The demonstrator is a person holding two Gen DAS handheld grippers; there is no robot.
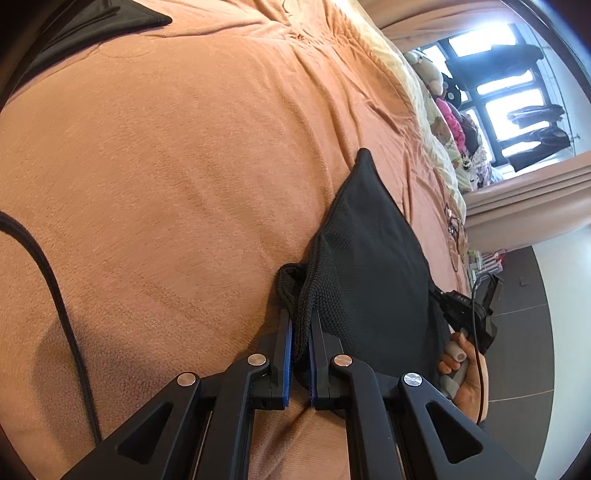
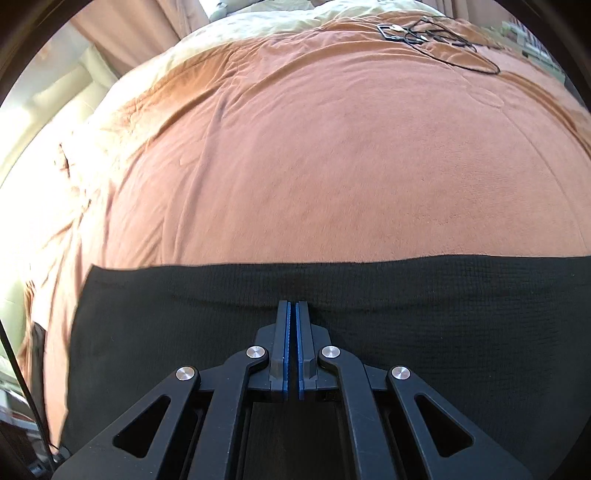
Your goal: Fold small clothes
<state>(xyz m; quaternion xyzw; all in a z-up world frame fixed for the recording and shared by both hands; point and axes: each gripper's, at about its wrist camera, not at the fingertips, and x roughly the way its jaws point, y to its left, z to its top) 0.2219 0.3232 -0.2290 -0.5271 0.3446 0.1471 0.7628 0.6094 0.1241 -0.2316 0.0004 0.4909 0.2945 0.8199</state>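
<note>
- Left gripper [image 1: 301,332] pinched on a thick bunched edge of the black knit garment [image 1: 365,266], cloth squeezed between the blue pads.
- Right gripper [image 2: 294,314] pressed together at the far part of the same garment [image 2: 443,332]; a thin layer apparently caught between the fingers, though hard to confirm.
- Garment stretched between both grips over the near bed, far edge straight and level; probably mid-fold, final fold and smoothing still left.
- Second dark cloth [image 1: 92,22] lying far left, well apart; folded or not, cannot tell.
- Underneath, rust-orange plush blanket [image 2: 332,166] on a bed, cream bedding [image 2: 258,22] beyond, tangled cables [image 2: 439,40] far right.
- Curtains [image 1: 524,195], bright window, grey tiled floor [image 1: 524,350].
</note>
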